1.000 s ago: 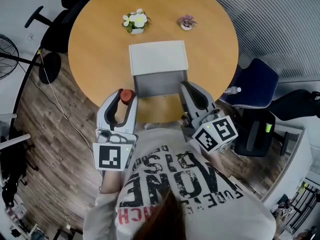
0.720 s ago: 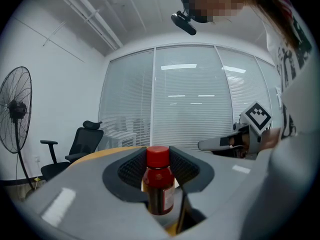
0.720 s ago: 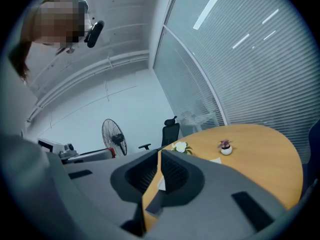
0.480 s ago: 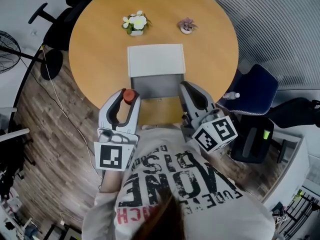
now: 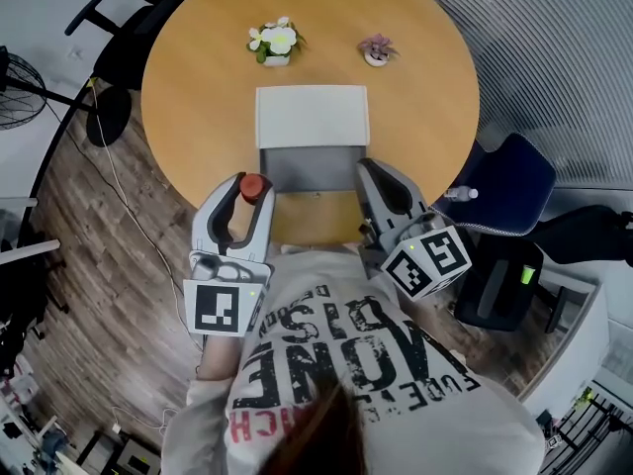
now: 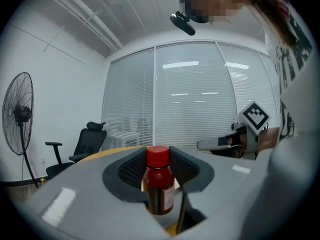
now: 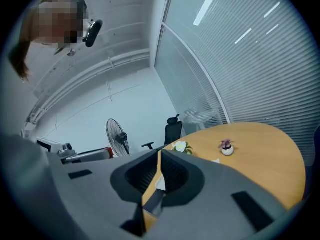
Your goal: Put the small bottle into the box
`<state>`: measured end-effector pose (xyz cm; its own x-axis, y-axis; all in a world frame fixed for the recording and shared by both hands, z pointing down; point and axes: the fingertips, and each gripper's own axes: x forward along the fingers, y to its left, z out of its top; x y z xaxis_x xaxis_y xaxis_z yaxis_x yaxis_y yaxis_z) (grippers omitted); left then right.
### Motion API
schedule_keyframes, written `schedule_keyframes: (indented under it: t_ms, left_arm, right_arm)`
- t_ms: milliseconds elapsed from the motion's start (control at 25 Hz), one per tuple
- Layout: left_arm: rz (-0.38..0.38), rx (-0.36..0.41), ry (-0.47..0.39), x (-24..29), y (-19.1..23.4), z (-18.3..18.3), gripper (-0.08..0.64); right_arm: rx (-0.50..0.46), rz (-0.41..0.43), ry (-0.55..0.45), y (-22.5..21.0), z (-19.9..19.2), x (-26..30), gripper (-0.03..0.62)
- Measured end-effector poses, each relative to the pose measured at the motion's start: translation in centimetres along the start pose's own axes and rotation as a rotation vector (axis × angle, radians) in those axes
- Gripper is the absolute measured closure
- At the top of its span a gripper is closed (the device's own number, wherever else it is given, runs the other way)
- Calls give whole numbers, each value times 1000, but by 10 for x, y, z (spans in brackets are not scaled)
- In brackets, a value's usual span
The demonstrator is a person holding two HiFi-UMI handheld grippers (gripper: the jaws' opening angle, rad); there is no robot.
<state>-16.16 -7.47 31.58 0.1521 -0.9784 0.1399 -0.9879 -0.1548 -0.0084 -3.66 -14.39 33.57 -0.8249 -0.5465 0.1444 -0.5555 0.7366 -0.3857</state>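
A small dark bottle with a red cap [image 5: 254, 186] [image 6: 159, 184] stands upright between the jaws of my left gripper [image 5: 247, 190] [image 6: 159, 170], which is shut on it over the table's near edge. The white box [image 5: 313, 117] lies open in the middle of the round wooden table [image 5: 198, 97], its grey inside [image 5: 315, 169] facing up just right of the bottle. My right gripper [image 5: 382, 192] [image 7: 156, 176] hovers at the box's near right corner, jaws together and nothing between them.
Two small flower pots [image 5: 274, 41] [image 5: 377, 49] stand at the table's far side. A blue chair [image 5: 509, 181] with a plastic bottle [image 5: 461, 195] on it is at the right, and a black chair base [image 5: 109, 117] and a floor fan [image 5: 15, 87] at the left.
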Motion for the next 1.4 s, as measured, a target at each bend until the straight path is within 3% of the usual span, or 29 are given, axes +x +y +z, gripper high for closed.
schedule_keyframes:
  t_ms: [680, 1040, 1400]
  left_arm:
    - [77, 37, -38, 9, 33, 15, 413]
    - [52, 48, -49, 25, 34, 20, 413]
    - [-37, 47, -57, 47, 12, 20, 413]
  right_arm:
    - [16, -42, -16, -18, 4, -4, 569]
    - [26, -106, -36, -32, 7, -20, 569]
    - [42, -181, -71, -43, 10, -43, 568]
